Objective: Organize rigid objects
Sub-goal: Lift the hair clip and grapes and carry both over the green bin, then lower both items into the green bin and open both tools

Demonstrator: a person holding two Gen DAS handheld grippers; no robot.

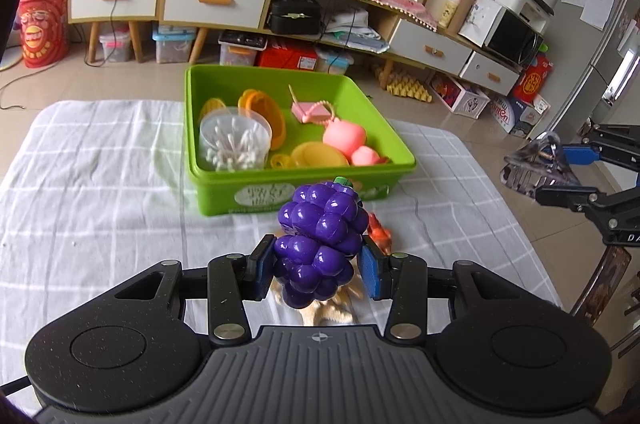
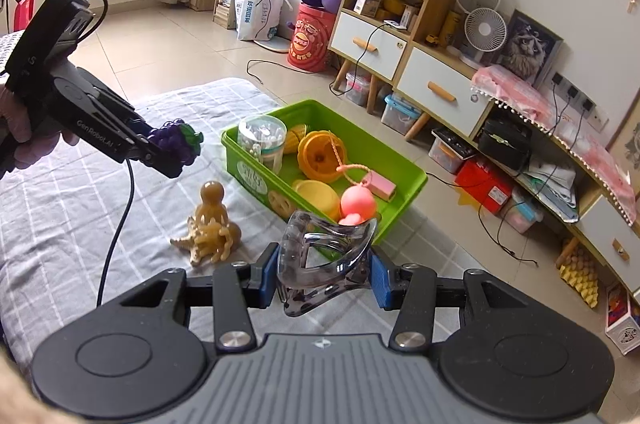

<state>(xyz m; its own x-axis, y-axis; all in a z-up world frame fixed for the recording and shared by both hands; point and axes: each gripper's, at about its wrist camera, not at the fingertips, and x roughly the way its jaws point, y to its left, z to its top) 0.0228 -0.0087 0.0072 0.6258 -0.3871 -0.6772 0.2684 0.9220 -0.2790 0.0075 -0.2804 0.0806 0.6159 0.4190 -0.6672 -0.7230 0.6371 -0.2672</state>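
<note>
My left gripper (image 1: 316, 270) is shut on a purple toy grape bunch (image 1: 320, 240), held above the checked cloth in front of the green bin (image 1: 200, 191). The right wrist view shows that gripper (image 2: 168, 151) with the grapes (image 2: 176, 141) left of the bin (image 2: 248, 175). My right gripper (image 2: 324, 276) is shut on a clear grey hair claw clip (image 2: 324, 256), raised near the bin's near corner. In the left wrist view the clip (image 1: 536, 163) and right gripper (image 1: 560, 175) hang at the right. The bin holds a cotton swab jar (image 1: 234, 143), orange and yellow toys and a pink toy (image 1: 344, 137).
A tan octopus toy (image 2: 212, 220) and a starfish (image 2: 188, 244) lie on the cloth (image 1: 100, 183) between the grippers. A small orange toy (image 1: 378, 232) peeks out behind the grapes. Cabinets, storage boxes and cables stand on the floor beyond the table edge.
</note>
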